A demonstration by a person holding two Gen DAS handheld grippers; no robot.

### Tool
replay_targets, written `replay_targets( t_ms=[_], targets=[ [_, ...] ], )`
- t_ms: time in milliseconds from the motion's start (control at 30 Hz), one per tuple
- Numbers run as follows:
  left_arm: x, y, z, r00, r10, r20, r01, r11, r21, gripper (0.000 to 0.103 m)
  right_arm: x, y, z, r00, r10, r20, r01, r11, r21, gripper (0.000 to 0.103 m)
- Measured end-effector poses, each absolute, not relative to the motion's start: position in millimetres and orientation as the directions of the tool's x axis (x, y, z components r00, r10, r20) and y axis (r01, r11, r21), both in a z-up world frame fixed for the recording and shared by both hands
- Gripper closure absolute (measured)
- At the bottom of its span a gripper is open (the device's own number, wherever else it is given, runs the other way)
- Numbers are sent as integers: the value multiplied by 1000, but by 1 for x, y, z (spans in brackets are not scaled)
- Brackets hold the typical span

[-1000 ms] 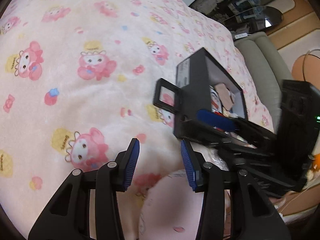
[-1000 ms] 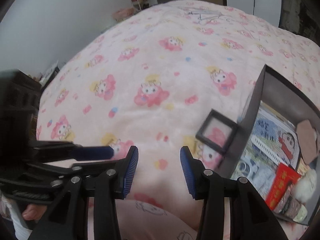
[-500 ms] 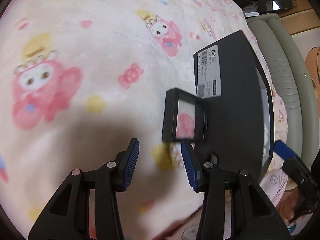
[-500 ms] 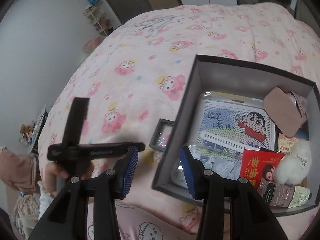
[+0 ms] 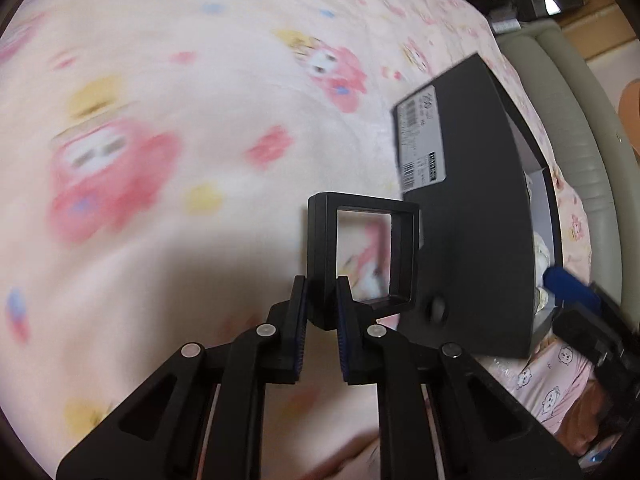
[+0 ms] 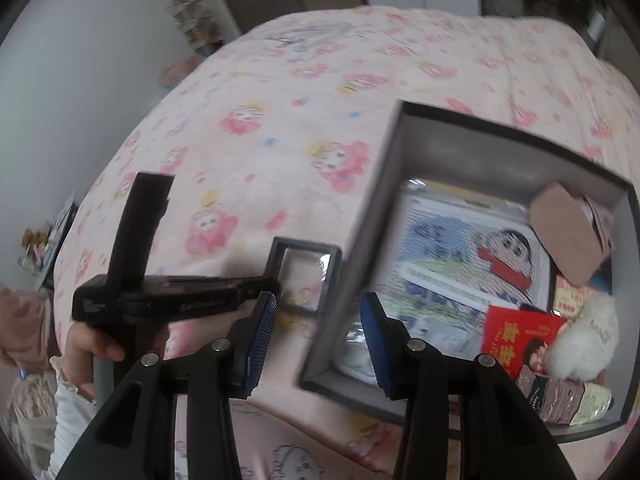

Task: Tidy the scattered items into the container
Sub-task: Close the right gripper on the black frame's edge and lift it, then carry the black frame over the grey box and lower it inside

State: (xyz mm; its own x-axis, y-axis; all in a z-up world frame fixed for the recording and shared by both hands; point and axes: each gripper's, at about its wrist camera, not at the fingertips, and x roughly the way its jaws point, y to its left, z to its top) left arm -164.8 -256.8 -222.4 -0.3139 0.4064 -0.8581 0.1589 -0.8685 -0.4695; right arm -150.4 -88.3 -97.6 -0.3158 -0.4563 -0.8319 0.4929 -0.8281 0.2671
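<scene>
Closing the left gripper (image 5: 322, 304) on a small black frame (image 5: 362, 254), the last loose item visible on the bedspread (image 5: 180, 168).
Frame's near edge sits between the pinching pads, box (image 6: 424, 152) just right, already well filled; right gripper (image 6: 318, 332) half-open, empty.

I'm working in a home bedroom.
Pink cartoon-print bedspread (image 6: 320, 92) on a padded bed frame (image 5: 580, 120), cluttered shelf (image 6: 196, 20) by the wall.

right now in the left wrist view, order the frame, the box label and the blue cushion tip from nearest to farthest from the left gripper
1. frame: between the closing jaws of the left gripper, which pinch its near left corner.
2. box label: up and right, on the dark box wall behind the frame.
3. blue cushion tip: far right, past the box, on the other gripper.
</scene>
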Motion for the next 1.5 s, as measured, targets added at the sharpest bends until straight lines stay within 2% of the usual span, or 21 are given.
replay_targets(
  t_ms=[167,200,267,333,567,700,800,867,933,967,1100,1233,1500],
  targets=[
    [-90,-296,-227,-352,340,-872,331,-827,-456,90,-136,-133,-97,-172,-528,-832,626,-711,321,62],
    [-78,-302,-227,-370,328,-869,359,-812,-459,87,-135,-143,-99,-145,-533,-834,648,-688,327,62],
    [-56,-317,-228,-412,333,-848,399,-770,-497,75,-136,-164,-104,-116,-535,-837,682,-655,325,62],
    [-45,-322,-228,-445,326,-834,421,-746,-516,75,-141,-184,-114,-97,-496,-863,699,-651,296,62],
    [-66,-330,-235,-476,369,-798,420,-702,-575,75,-160,-201,-168,87,-384,-919,636,-689,348,62],
    [-93,-329,-252,-435,365,-823,464,-692,-552,67,-161,-217,-199,127,-286,-950,655,-694,297,62],
    [-101,-325,-260,-428,397,-812,462,-676,-574,67,-162,-218,-218,163,-244,-956,646,-706,291,62],
    [-103,-321,-263,-420,428,-800,447,-669,-593,75,-167,-213,-218,189,-305,-933,616,-703,355,63],
    [-105,-315,-263,-403,431,-807,437,-684,-584,78,-167,-212,-222,227,-327,-917,595,-699,397,74],
    [-105,-314,-260,-401,421,-813,434,-694,-574,78,-166,-211,-223,230,-329,-916,591,-700,400,75],
    [-98,-312,-241,-425,391,-816,429,-707,-562,78,-157,-207,-209,193,-344,-919,615,-687,386,76],
    [-90,-301,-198,-461,357,-813,375,-752,-542,78,-138,-196,-173,124,-416,-901,642,-659,393,76],
    [-86,-217,-110,-532,352,-770,175,-844,-507,78,-135,-99,-93,-42,-621,-783,547,-670,502,76]
  ],
)
